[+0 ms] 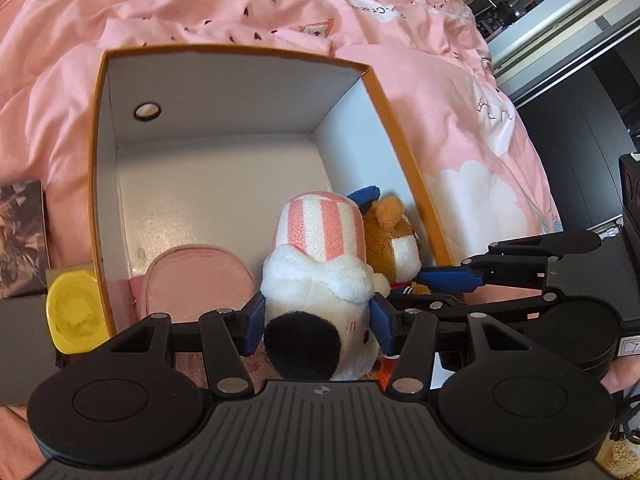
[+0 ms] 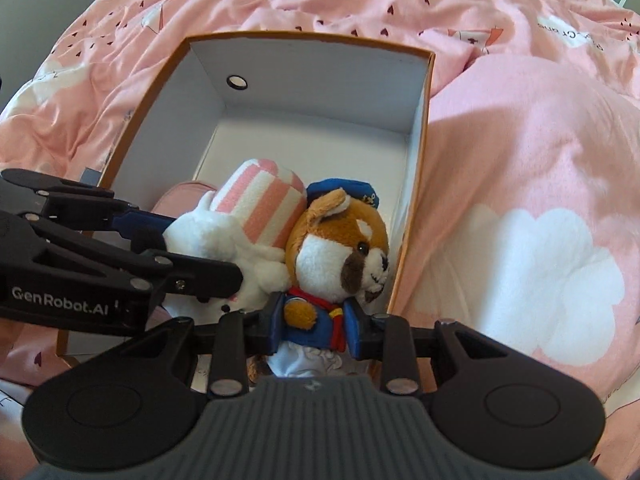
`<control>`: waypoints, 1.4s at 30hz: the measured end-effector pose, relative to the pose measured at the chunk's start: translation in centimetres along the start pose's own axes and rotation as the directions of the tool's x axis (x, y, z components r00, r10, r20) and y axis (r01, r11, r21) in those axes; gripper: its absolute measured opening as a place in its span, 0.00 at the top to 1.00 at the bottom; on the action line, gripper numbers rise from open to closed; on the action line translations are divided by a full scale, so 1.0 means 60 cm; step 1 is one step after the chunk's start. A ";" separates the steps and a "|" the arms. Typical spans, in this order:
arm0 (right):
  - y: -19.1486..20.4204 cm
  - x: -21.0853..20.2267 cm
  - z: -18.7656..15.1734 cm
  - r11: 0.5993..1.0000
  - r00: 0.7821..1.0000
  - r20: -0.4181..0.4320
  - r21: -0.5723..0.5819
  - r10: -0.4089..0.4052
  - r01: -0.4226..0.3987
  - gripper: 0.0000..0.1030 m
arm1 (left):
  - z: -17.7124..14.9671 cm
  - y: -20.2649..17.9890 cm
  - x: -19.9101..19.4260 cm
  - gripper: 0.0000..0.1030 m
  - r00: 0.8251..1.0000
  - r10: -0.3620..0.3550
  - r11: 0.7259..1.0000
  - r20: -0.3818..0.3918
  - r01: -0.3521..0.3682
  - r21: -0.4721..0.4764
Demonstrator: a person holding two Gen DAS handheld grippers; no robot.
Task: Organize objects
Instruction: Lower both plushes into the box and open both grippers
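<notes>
An open box with an orange rim and white inside lies on a pink bed. My left gripper is shut on a white plush with a pink-striped hat, held low inside the box's near end. Right beside it, my right gripper is shut on the blue-jacketed body of a brown dog plush with a blue cap, against the box's right wall. The two plushes touch. A pink pouch lies in the box's near left corner.
The far half of the box floor is bare, with a round hole in the end wall. A yellow object and a dark printed card lie outside the box's left wall. Rumpled pink bedding surrounds the box.
</notes>
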State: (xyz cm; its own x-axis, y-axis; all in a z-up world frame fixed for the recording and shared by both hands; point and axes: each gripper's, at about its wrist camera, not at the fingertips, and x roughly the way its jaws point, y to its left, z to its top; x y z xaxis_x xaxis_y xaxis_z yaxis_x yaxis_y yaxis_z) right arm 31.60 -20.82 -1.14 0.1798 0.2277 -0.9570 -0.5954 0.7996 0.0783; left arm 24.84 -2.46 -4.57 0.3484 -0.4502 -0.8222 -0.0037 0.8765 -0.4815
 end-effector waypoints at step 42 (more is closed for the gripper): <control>-0.031 -0.021 -0.010 0.977 0.996 0.076 0.201 0.053 -0.068 0.60 | -0.019 0.019 0.040 0.31 0.999 -0.005 0.995 -0.046 0.001 -0.096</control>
State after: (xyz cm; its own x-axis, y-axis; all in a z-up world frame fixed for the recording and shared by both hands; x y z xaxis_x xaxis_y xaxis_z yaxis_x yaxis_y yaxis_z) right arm 32.01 -22.93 -0.24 0.2065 0.3115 -0.9275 -0.4362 0.8779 0.1976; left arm 24.64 -2.76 -7.44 0.3051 -0.4622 -0.8327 -0.0935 0.8556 -0.5092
